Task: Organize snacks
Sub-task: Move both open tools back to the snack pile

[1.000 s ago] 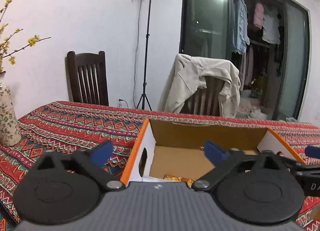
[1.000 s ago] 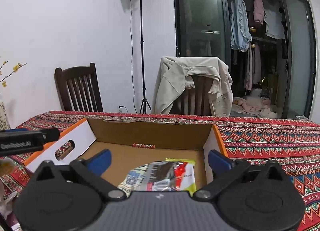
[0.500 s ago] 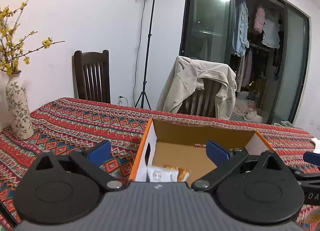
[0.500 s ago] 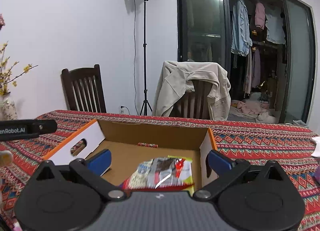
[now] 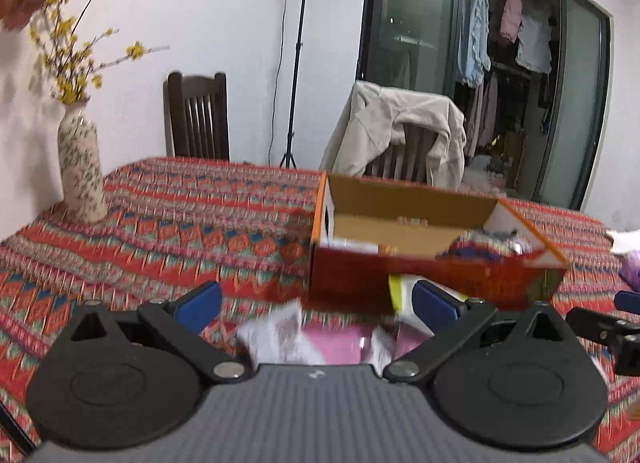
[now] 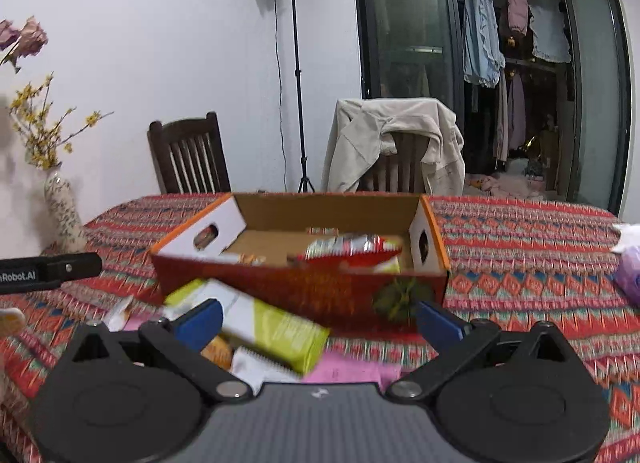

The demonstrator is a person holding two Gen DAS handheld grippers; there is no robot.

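Since half a second ago I have pulled both cameras back and up: the box (image 6: 300, 287) that filled the lower view now sits farther off, its red front wall in sight, and loose packets on the tabletop (image 6: 520, 263) in front of it have come into view.

My left hand-held gripper (image 5: 316, 305) is released, blue fingertips (image 5: 199, 305) wide apart with nothing between them. My right hand-held gripper (image 6: 318, 321) is likewise spread wide and empty; its left fingertip overlaps the yellow-green packet (image 6: 272, 327) in the picture, but I cannot tell whether it touches.

I count one box, open-topped, long axis running left to right across the tabletop. Inside I make out two packets: a red-and-silver one (image 6: 352, 247) at the right end, lying flat with its length along the box, and a paler one (image 6: 240, 259) at the left end, too blurred to read.

In front of the box I count at least four packets in a loose heap: the yellow-green one, long axis slanting from far left to near right; a pink one (image 6: 348, 371) under it; a white one (image 5: 276, 337); and an orange one (image 6: 218, 351).

One vase (image 5: 80, 171) with yellow sprigs stands at the far left.
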